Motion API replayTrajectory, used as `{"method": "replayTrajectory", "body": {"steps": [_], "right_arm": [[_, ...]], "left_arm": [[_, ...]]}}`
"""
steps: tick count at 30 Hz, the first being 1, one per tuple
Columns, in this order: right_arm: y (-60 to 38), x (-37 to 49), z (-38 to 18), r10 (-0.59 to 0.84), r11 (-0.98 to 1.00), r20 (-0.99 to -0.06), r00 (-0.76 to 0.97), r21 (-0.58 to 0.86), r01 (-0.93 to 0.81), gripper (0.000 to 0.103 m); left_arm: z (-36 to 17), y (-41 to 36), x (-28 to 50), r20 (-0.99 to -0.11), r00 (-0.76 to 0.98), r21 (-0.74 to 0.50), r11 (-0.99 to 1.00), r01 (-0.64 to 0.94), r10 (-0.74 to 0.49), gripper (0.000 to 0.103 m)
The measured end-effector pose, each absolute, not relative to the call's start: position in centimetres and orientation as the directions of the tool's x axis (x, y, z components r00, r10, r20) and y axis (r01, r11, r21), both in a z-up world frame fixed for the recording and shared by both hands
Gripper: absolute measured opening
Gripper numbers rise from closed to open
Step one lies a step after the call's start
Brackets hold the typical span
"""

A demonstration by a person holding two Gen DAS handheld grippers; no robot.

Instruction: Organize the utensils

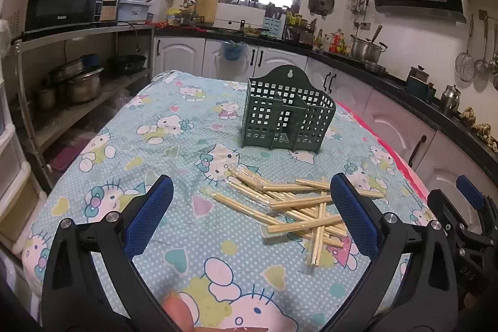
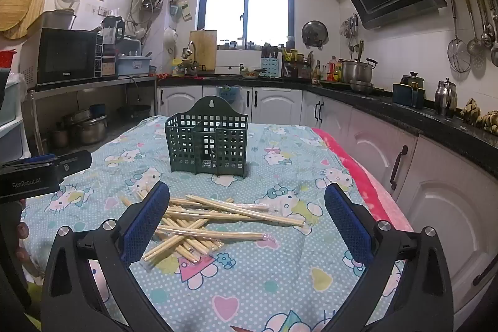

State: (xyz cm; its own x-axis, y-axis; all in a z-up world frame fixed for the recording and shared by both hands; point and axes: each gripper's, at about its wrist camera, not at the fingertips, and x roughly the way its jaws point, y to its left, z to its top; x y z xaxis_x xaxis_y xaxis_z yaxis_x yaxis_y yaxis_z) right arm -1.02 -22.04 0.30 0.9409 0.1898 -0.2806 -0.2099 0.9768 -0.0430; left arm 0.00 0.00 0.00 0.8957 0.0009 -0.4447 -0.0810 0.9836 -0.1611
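Note:
A heap of wrapped wooden chopsticks (image 1: 292, 204) (image 2: 205, 223) lies on the cartoon-print tablecloth (image 1: 174, 145) (image 2: 280, 269). Behind it stands an empty dark green utensil caddy (image 1: 286, 114) (image 2: 208, 142) with several compartments. My left gripper (image 1: 252, 185) hovers open over the near side of the heap, nothing between its blue pads. My right gripper (image 2: 247, 195) is open too, held above the cloth with the heap under its left finger (image 2: 146, 226). In the left wrist view the right gripper (image 1: 467, 198) shows at the right edge; the left gripper's body (image 2: 40, 173) shows at the left of the right wrist view.
Kitchen counters (image 2: 404, 111) with pots and bottles run along the back and right. A metal shelf (image 1: 77, 33) with a microwave and pans stands on the left. A pink cloth edge (image 2: 358, 176) lines the table's right side.

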Motion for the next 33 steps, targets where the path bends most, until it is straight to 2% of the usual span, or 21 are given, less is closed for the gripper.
{"method": "replayTrajectory", "body": {"steps": [33], "right_arm": [[-21.98,-0.95,0.24,0.186,0.978,-0.289,0.939,-0.042,-0.206,0.097]], "left_arm": [[-0.02,0.06,0.04,-0.453,0.892,-0.171,0.982,-0.082,-0.004,0.093]]}}
